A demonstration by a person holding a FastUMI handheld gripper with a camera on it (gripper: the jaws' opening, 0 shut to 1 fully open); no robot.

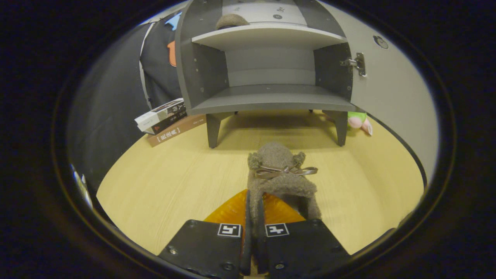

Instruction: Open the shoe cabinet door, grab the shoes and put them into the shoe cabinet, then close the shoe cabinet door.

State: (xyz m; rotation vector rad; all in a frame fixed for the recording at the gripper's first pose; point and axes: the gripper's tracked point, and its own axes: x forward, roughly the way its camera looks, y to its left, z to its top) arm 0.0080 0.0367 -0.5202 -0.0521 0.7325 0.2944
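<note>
A fuzzy brown shoe (279,174) with a ribbon bow hangs between the fingers of my gripper (254,217), which is shut on the shoe's heel edge. The toe points ahead toward the grey shoe cabinet (271,97). The cabinet stands on short legs on the wooden floor, a little way beyond the shoe. Its door (391,89) is swung open to the right, hinge showing. The lower shelf is bare. On the upper shelf (267,37) lies another fuzzy brown shoe (231,20), partly hidden.
A stack of books (166,120) lies on the floor left of the cabinet. A pink and green soft toy (359,120) sits by the cabinet's right leg, under the open door. Light wooden floor (174,182) spreads between me and the cabinet.
</note>
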